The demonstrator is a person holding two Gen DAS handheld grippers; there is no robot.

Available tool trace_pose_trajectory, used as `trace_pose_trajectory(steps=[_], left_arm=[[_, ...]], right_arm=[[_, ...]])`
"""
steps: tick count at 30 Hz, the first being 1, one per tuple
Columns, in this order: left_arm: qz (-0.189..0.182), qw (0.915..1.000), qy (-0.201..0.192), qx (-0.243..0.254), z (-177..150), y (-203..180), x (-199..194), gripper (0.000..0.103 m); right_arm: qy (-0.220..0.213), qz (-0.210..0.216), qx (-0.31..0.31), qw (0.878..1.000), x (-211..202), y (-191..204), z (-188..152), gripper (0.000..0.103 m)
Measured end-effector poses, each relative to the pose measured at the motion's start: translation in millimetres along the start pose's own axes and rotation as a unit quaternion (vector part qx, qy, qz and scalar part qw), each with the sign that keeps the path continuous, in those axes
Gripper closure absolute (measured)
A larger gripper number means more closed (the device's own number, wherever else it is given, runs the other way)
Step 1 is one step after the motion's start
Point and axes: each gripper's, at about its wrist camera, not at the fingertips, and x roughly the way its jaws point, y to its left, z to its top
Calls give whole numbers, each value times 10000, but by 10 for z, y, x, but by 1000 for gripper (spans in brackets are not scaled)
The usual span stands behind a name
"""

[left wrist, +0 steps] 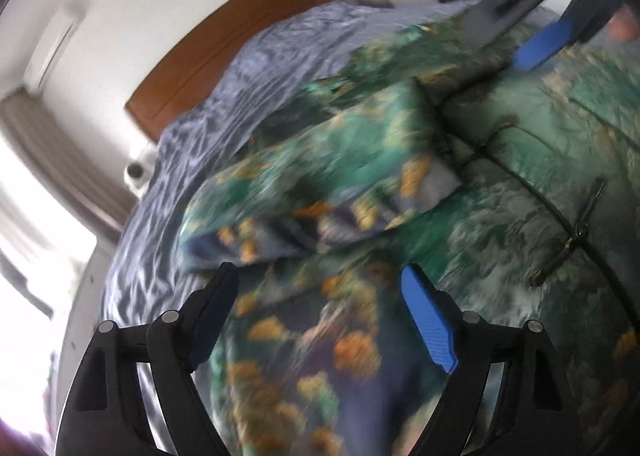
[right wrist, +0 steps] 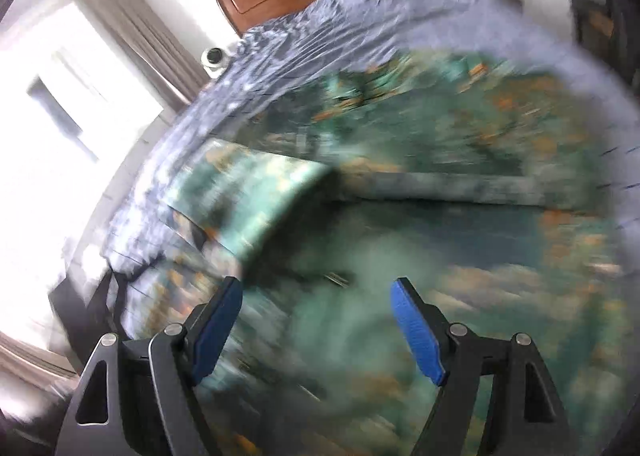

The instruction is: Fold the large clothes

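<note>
Green, teal and orange print is filling both views: the large garment is lying spread across the bed, on top of a crinkled blue-grey bedspread that is showing along its far and left edges. In the left wrist view a sleeve-like flap of the same print is lying folded over the body of the garment, its long axis running from lower left to upper right, roughly toward the wooden headboard. A dark seam with small ties is crossing the paler green right-hand part. The left gripper is hovering just above the cloth with its jaws standing wide apart, nothing between the blue pads, no fabric pinched. At the top right of that view the right gripper is reaching in over the far part of the garment, a hand just visible behind it. The right wrist view is heavily blurred, but the right gripper's jaws are gaping wide there too, with only cloth lying below them and nothing caught. In that view the garment is stretching left to right across the bed, with a paler folded piece lying at its left end, near the bright window. Whether either gripper's fingers are touching the fabric, I cannot tell.
</note>
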Motion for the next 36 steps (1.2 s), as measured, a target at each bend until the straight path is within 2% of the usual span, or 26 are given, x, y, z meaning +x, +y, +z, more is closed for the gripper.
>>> trace_pose_trajectory(steps=[3, 7, 9, 10, 11, 12, 14, 17, 20, 24, 30, 33, 35, 36], left_arm=[[5, 9987, 100, -492, -82, 216, -15, 18], [32, 9959, 178, -889, -195, 353, -51, 18], [25, 9948, 209, -1001, -225, 352, -41, 18], [2, 9940, 253, -1068, -246, 371, -21, 18], [-15, 9932, 305, -1124, -252, 388, 14, 18], [-17, 9927, 333, -1162, -276, 391, 14, 18], [-39, 9912, 373, -1266, -310, 411, 0, 18], [-118, 9891, 308, -1435, -309, 484, -30, 18], [-193, 9871, 228, -1573, -269, 519, -53, 18], [-269, 9844, 244, -1720, -235, 543, -20, 18], [-269, 9835, 356, -1755, -260, 569, 25, 18], [-265, 9831, 398, -1770, -274, 570, 20, 18], [-242, 9830, 441, -1763, -283, 566, 22, 18], [-220, 9831, 458, -1757, -287, 563, 19, 18]], right_arm=[[133, 360, 174, 9991, 410, 51, 236, 24], [513, 187, 473, 9974, 913, 16, 356, 24], [544, 132, 476, 9973, 1049, 37, 376, 25], [460, 56, 375, 9982, 1058, 83, 385, 40], [404, 10, 279, 9988, 1055, 118, 410, 78], [371, -64, 96, 9992, 1053, 188, 426, 90], [272, -130, -177, 9994, 983, 306, 485, 92], [-292, -338, -718, 9964, 684, 440, 773, 93], [-563, -517, -749, 9943, 496, 333, 1148, 93], [-603, -829, -658, 9925, 575, 83, 1540, 93], [-351, -1117, -523, 9917, 996, -228, 1774, 92], [-172, -1274, -562, 9901, 1236, -313, 1719, 84], [-106, -1428, -522, 9883, 1346, -372, 1663, 62], [-101, -1432, -498, 9884, 1370, -387, 1643, 59]])
